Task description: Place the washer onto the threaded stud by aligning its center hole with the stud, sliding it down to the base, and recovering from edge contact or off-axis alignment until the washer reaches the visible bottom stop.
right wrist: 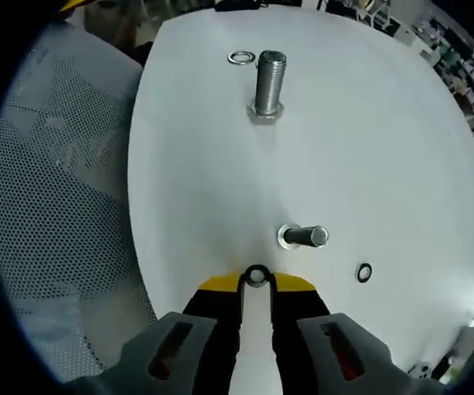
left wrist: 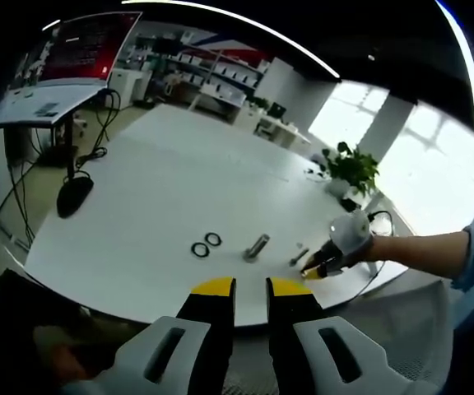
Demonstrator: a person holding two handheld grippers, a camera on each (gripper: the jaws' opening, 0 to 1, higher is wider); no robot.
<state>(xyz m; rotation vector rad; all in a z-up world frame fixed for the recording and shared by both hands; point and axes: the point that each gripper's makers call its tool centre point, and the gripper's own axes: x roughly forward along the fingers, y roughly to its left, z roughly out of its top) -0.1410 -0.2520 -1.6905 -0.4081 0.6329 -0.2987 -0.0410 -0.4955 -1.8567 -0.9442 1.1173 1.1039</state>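
Washer count in the right gripper view is three: one small dark metal ring washer (right wrist: 256, 276) clamped edge-on between the right gripper (right wrist: 256, 284) jaws, one (right wrist: 364, 272) flat beside the short threaded steel stud (right wrist: 305, 237), one (right wrist: 241, 58) by the tall stud (right wrist: 268, 84) upright near the white table (right wrist: 385, 148) far edge. Left gripper (left wrist: 252, 286) jaws stand apart.

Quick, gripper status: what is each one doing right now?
Left gripper: open, nothing between its jaws, above the table.
Right gripper: shut on a small washer at its tips, near the short stud.
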